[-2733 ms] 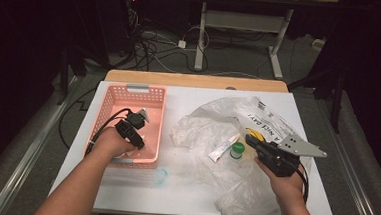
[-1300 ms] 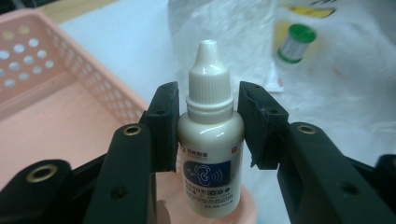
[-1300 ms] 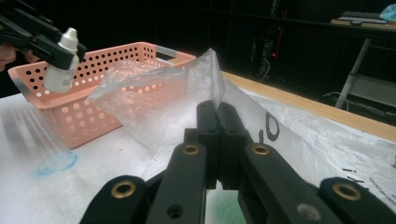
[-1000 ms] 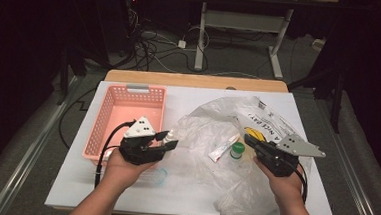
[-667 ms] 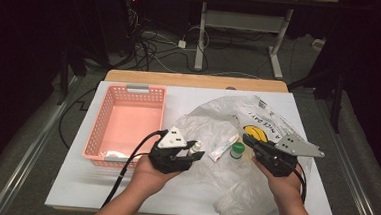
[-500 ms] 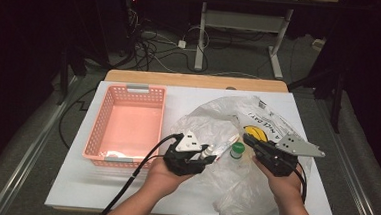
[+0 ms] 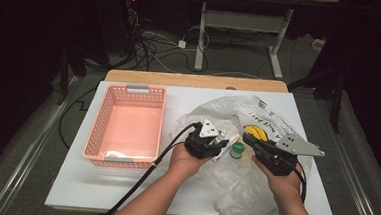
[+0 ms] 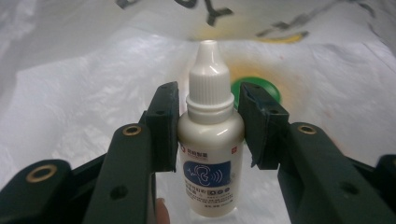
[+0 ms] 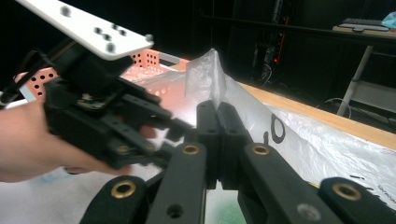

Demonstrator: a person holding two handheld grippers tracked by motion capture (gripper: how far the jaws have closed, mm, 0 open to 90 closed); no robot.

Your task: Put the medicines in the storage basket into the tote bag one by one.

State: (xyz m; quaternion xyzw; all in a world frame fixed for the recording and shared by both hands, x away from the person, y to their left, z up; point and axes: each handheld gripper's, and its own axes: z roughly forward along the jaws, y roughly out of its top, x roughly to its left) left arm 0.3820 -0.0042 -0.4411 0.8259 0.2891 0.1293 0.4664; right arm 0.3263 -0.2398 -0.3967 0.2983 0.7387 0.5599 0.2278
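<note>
Bottle: a small white dropper bottle point(image 8: 210, 140) with a ribbed cap and a blue ear label is pinched between the pads of the left claw point(image 8: 208, 123), upright in the left gripper view.
Left claw: closed on the bottle's body just under the cap; in the high view it point(image 7: 220, 142) is seen over the left part of the plastic bag, near the middle of the bench point(image 7: 73, 185).
Right claw: pressed together on a raised fold of the plastic bag point(image 9: 205, 77), which is held up in a peak above the fingertips point(image 9: 218, 121); in the high view it point(image 7: 250, 141) is seen over the bag's right half.
Plastic bag: clear and crumpled, printed with black letters and a yellow patch, spread on the bench to the right of the basket point(image 7: 233, 190).
Green cap: a round green lid point(image 7: 236, 150) lies in the bag area between the two claws, seen through the film just behind the bottle point(image 8: 271, 88).
Basket: a pink mesh basket point(image 7: 97, 132) stands on the left of the bench, well apart from the bottle.
</note>
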